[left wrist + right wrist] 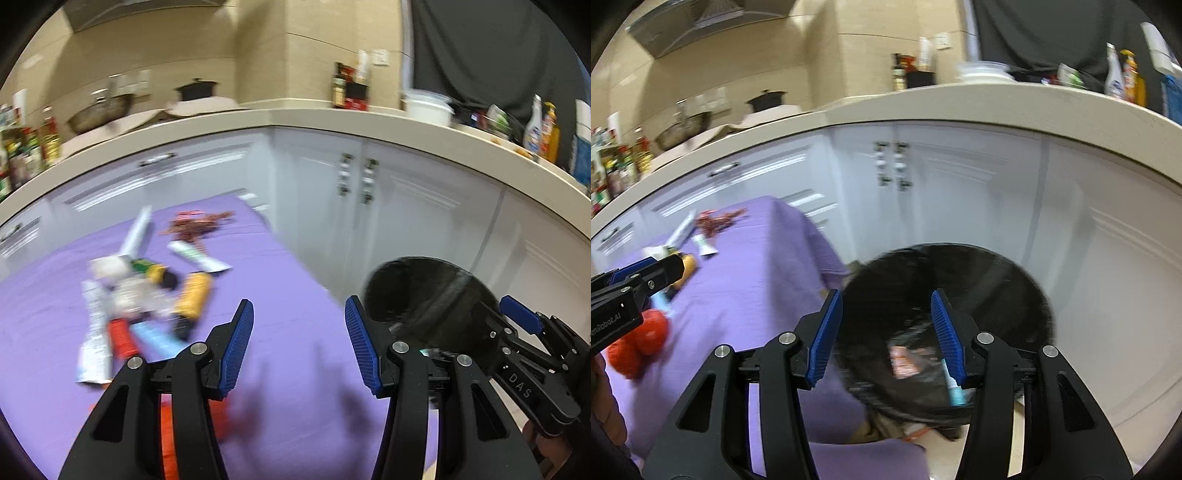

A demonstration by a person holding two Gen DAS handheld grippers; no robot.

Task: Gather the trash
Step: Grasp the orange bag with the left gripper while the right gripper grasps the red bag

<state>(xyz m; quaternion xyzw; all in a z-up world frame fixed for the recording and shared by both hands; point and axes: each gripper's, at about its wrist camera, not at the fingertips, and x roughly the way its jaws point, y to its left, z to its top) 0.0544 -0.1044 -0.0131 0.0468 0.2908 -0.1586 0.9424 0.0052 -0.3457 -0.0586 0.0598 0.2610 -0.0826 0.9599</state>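
While agape, right tongs (886, 332) above bin (997, 280)

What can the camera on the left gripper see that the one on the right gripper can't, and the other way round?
Only the left view shows the whole trash pile on the purple cloth, down to the white tube at its near end. Only the right view looks down into the black bin bag, where a pink wrapper and a blue tube lie. Both show the cloth, the bag, the white cabinets and an open gripper.
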